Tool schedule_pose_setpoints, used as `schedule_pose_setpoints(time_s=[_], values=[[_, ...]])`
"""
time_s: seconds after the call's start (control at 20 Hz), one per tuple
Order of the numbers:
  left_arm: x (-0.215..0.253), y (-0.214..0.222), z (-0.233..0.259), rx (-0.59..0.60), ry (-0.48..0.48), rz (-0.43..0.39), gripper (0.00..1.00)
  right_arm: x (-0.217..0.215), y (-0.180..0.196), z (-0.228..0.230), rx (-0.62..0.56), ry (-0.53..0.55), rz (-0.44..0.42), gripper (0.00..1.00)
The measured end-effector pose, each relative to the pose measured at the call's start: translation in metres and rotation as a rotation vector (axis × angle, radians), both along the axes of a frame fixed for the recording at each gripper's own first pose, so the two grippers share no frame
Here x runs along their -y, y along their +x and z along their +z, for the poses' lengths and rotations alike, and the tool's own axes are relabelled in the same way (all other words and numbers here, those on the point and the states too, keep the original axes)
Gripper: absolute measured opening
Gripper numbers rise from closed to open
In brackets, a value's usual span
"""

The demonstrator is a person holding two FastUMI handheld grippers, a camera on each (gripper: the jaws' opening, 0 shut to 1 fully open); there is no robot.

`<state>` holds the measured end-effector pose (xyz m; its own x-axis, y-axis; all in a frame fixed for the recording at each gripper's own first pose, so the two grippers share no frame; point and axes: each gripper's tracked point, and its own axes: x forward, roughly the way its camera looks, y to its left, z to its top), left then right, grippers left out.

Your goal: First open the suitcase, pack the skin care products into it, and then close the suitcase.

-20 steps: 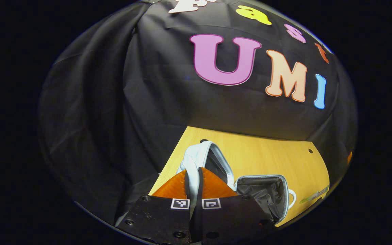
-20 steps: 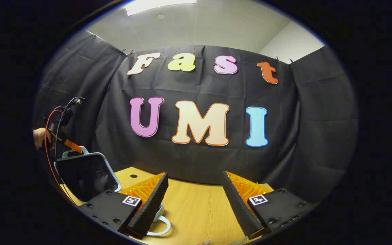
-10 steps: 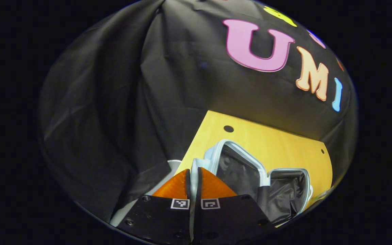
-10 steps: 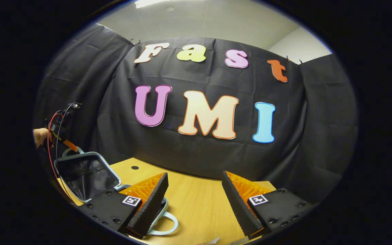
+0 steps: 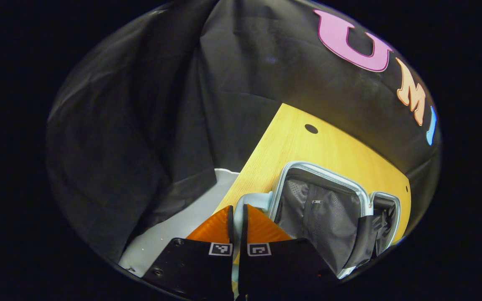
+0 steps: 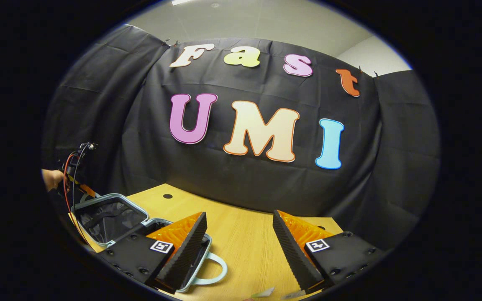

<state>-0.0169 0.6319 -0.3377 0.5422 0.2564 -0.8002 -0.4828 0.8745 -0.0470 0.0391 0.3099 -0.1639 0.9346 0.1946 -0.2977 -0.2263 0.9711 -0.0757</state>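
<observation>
The small pale-blue hard-shell suitcase (image 5: 329,209) lies on the yellow wooden table (image 5: 308,146), at its left end, with the lid half laid back so that the grey fabric lining faces up. So I judge the opening as almost done: the lid looks nearly flat. The packing and the closing are not yet done, and nothing is seen inside the two halves. The skin care products I cannot identify; some small pale scraps (image 6: 264,292) at the bottom edge of the right gripper view are too little to tell.

The left gripper (image 5: 237,213) points down along the lid's side, fingers pressed together on the pale-blue lid handle (image 5: 251,200). The right gripper (image 6: 239,242) hovers low over the table beside the suitcase, fingers spread wide, holding nothing.
</observation>
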Motion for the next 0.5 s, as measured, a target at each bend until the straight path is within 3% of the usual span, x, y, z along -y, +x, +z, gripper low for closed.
schedule_pose_setpoints(time_s=[0.1,0.15,0.2,0.25,0.45,0.5], values=[[-0.008,-0.006,-0.01,-0.021,0.06,0.027,0.03,0.006,-0.001,-0.002,-0.007,-0.001,-0.011,0.99],[-0.012,-0.008,-0.011,-0.017,0.082,0.033,0.1,0.011,-0.001,-0.003,-0.007,0.003,-0.016,0.99],[-0.013,-0.007,-0.004,0.01,0.108,0.047,0.25,0.015,-0.001,-0.001,-0.004,0.009,-0.022,0.99],[-0.01,-0.004,0.005,0.058,0.142,0.059,0.27,0.02,0.0,0.0,0.0,0.016,-0.028,0.99],[0.006,0.008,0.065,0.242,0.315,0.066,0.99,0.04,0.002,0.011,0.034,0.067,-0.048,0.99],[0.016,0.009,0.083,0.271,0.352,0.064,0.93,0.046,0.003,0.015,0.046,0.081,-0.048,0.99]])
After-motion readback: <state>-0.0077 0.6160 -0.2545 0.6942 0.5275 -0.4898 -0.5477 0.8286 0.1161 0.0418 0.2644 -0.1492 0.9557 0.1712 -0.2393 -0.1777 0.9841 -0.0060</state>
